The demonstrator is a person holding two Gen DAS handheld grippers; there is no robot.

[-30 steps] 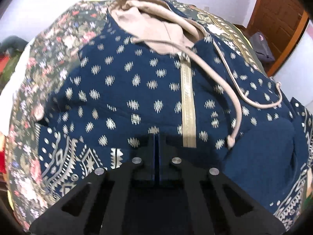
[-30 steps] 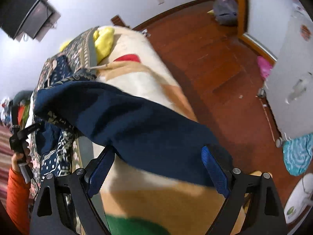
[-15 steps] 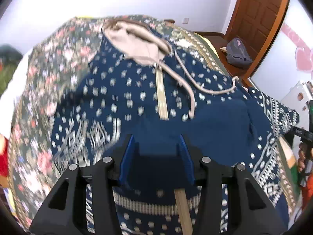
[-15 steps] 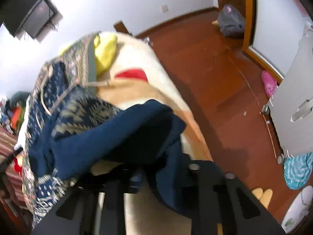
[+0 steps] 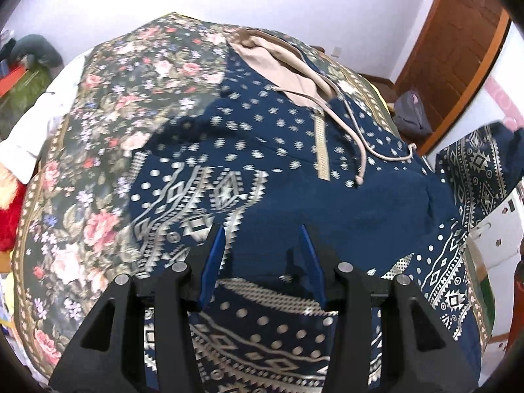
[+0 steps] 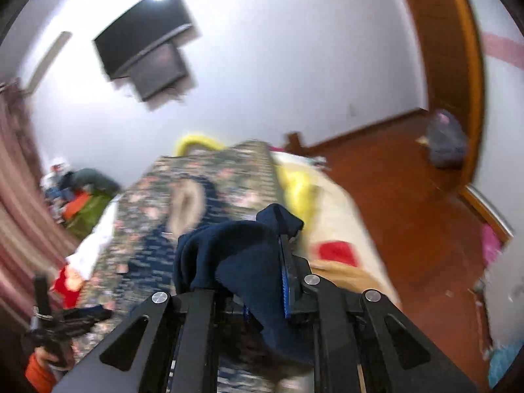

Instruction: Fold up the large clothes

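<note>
A navy patterned hoodie (image 5: pixel 278 137) with a beige hood (image 5: pixel 275 62) lies face up on a floral bedspread (image 5: pixel 114 131). One sleeve (image 5: pixel 344 203) is laid across its front. My left gripper (image 5: pixel 262 255) hovers open just above that sleeve, and its blue pads touch nothing. The other sleeve (image 5: pixel 475 170) hangs lifted at the right edge of the left wrist view. In the right wrist view my right gripper (image 6: pixel 262 262) is shut on the bunched navy cuff of this sleeve (image 6: pixel 235 255) and holds it well above the bed.
A wooden door (image 5: pixel 458 49) and a grey bag (image 5: pixel 411 114) are beyond the bed's right side, over a red-brown floor (image 6: pixel 393 196). A beige blanket (image 6: pixel 337 203) covers the bed's right edge. Clothes are piled at the far left (image 5: pixel 29 55). A dark screen (image 6: pixel 144 52) hangs on the wall.
My left gripper opened, let go of the sleeve on the hoodie's front, and drew back and up. My right gripper shut on the other sleeve's cuff and lifted it high.
</note>
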